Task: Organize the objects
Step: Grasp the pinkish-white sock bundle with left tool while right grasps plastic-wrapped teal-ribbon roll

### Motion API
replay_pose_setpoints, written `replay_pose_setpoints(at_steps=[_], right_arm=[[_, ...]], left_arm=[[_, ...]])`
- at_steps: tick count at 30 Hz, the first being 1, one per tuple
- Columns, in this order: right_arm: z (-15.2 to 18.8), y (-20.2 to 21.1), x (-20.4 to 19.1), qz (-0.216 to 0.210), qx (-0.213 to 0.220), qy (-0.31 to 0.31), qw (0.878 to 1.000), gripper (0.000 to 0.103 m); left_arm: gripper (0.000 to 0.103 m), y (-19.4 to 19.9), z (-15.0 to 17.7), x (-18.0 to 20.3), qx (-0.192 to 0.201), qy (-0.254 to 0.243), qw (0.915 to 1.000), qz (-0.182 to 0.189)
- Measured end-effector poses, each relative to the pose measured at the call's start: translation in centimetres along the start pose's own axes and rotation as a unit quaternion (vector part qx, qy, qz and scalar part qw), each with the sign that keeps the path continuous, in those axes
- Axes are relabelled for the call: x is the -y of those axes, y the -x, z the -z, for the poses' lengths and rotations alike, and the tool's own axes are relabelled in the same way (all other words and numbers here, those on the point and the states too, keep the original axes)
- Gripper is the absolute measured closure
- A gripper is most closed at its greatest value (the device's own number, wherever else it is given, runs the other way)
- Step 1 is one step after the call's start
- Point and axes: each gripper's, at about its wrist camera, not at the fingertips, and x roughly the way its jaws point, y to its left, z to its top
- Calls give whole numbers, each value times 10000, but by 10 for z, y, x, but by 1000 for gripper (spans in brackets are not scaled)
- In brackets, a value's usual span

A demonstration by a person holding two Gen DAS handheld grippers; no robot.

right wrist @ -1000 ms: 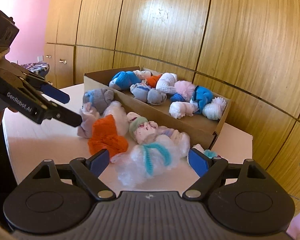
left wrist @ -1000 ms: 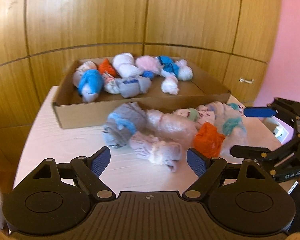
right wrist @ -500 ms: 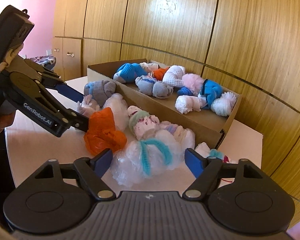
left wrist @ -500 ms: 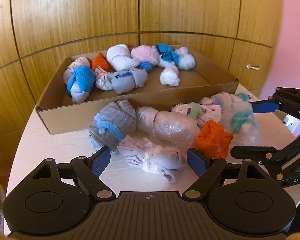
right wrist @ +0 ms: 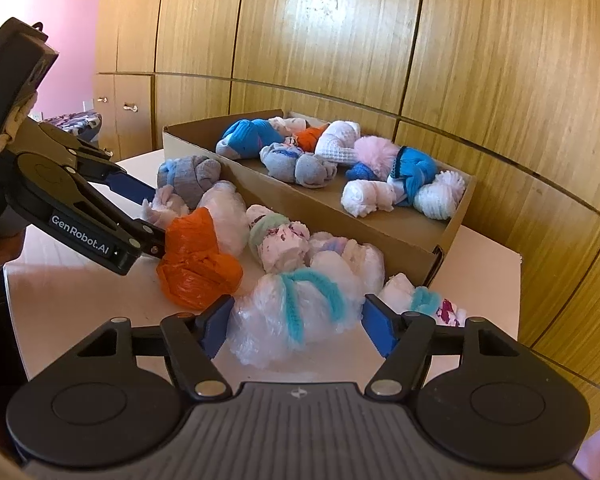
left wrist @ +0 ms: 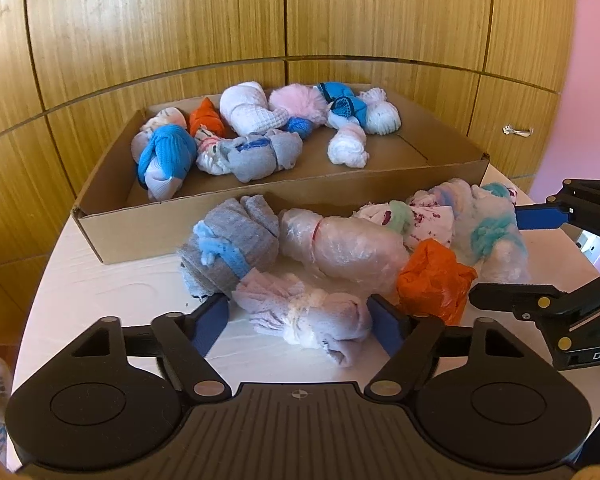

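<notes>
Several rolled sock bundles lie on the white table (left wrist: 120, 280) in front of a cardboard box (left wrist: 204, 216) that holds several more. My left gripper (left wrist: 300, 320) is open, its jaws either side of a pale pink bundle (left wrist: 300, 308). My right gripper (right wrist: 296, 320) is open around a white bundle with a teal band (right wrist: 300, 312). An orange bundle (left wrist: 436, 276) lies between the two grippers and also shows in the right wrist view (right wrist: 196, 260). The left gripper shows in the right wrist view (right wrist: 152, 216), and the right gripper in the left wrist view (left wrist: 500, 256).
A grey and blue bundle (left wrist: 228, 248), a plastic-wrapped bundle (left wrist: 340, 248) and a white bundle with red spots (right wrist: 280, 240) lie by the box front. Wooden cabinet panels (left wrist: 260, 20) stand behind the table. The table edge (right wrist: 516, 260) is close on the right.
Both grippers have moved forward and down toward the pile. The left jaws now flank the pale pink bundle and the right jaws flank the teal-banded bundle.
</notes>
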Motion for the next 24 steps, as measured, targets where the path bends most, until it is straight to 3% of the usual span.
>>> replay_pose_setpoints(at_steps=[2, 5, 17, 24], right_arm=[[0, 0, 1, 1, 1, -42, 10000, 38], [0, 0, 1, 20, -10, -97, 10000, 39], [5, 10, -5, 135, -4, -289, 9995, 41], [4, 37, -6, 117, 108, -644, 9978, 41]], left_arm=[[33, 1, 0, 0, 6, 13, 10000, 53], [35, 3, 1, 3, 34, -58, 10000, 50], [37, 17, 2, 1, 156, -127, 9998, 90], [37, 50, -1, -7, 411, -206, 9988, 175]])
